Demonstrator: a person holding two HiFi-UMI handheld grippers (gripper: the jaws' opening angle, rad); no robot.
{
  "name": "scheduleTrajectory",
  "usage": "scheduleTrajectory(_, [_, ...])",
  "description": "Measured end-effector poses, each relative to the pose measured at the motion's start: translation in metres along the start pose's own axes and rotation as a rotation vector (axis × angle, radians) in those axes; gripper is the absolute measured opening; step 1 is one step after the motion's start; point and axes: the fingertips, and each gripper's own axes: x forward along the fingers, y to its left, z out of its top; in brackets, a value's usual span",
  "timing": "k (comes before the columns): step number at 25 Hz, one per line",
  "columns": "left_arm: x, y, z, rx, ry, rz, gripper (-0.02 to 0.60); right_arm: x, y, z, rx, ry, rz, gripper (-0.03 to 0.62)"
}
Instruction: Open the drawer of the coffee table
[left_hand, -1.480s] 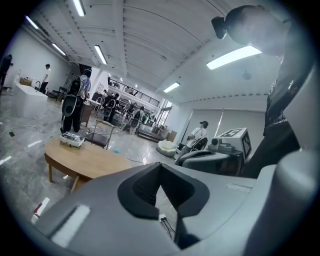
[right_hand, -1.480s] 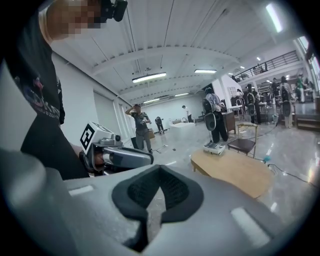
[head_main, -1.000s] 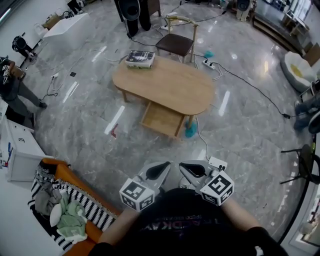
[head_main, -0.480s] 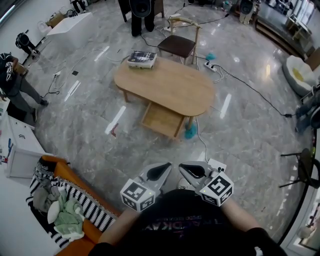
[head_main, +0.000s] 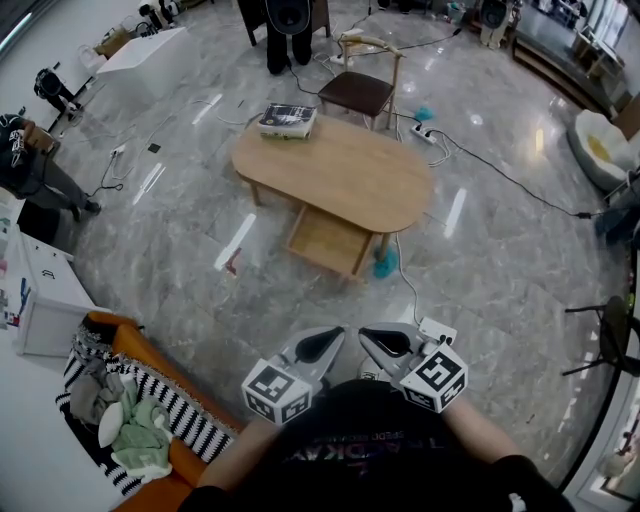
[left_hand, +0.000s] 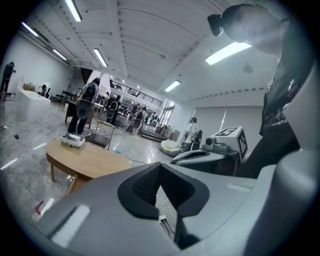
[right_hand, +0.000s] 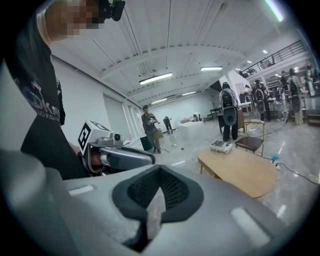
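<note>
nearest of all, the person's dark shirt fills the bottom of the head view, with both forearms reaching forward. the left gripper (head_main: 322, 342) and the right gripper (head_main: 383, 342) are held side by side close to the body, above the grey marble floor (head_main: 180, 250), each with its marker cube toward the person. in the left gripper view the fingers are pressed together with nothing between them. the right gripper view shows the same: fingers closed on nothing. both grippers are well apart from the bench.

a white power strip (head_main: 437, 328) lies on the floor and shows just past the right gripper, with its cable (head_main: 403, 280) running away toward the bench. at the near left, an orange sofa (head_main: 122, 345) carries a striped cloth (head_main: 165, 405) and crumpled clothes. a white cabinet (head_main: 40, 300) stands beside it.

farther out, in the middle of the floor, stands the low oval wooden bench (head_main: 340, 175). its drawer (head_main: 325, 240) is pulled out on the near side from under the top, with its wooden inside showing. a teal object (head_main: 384, 264) sits on the floor by the bench leg at the drawer's right. a flat box (head_main: 288, 119) lies on the far left end of the bench.

behind the bench stands a wooden chair (head_main: 357, 90) with a dark seat. past it is a person (head_main: 285, 25) in dark trousers, and another person (head_main: 30, 165) is at the left edge.
</note>
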Motion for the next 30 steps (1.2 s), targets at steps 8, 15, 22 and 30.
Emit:
scheduleTrajectory(8, [-0.005, -0.005, -0.004, 0.001, 0.0, 0.002, 0.005, -0.001, 0.007, -0.002, 0.003, -0.003, 0.011, 0.002])
scheduleTrajectory(15, [-0.009, -0.01, -0.002, 0.01, -0.007, 0.01, 0.005, -0.005, 0.012, 0.0, -0.007, -0.008, 0.017, 0.002])
scheduleTrajectory(22, [-0.014, -0.016, -0.002, 0.012, -0.014, 0.016, 0.005, -0.009, 0.018, -0.001, -0.013, -0.011, 0.026, 0.002])
scheduleTrajectory(30, [-0.02, -0.016, -0.002, 0.012, -0.024, 0.022, 0.005, -0.008, 0.024, -0.001, -0.019, -0.007, 0.033, 0.002])
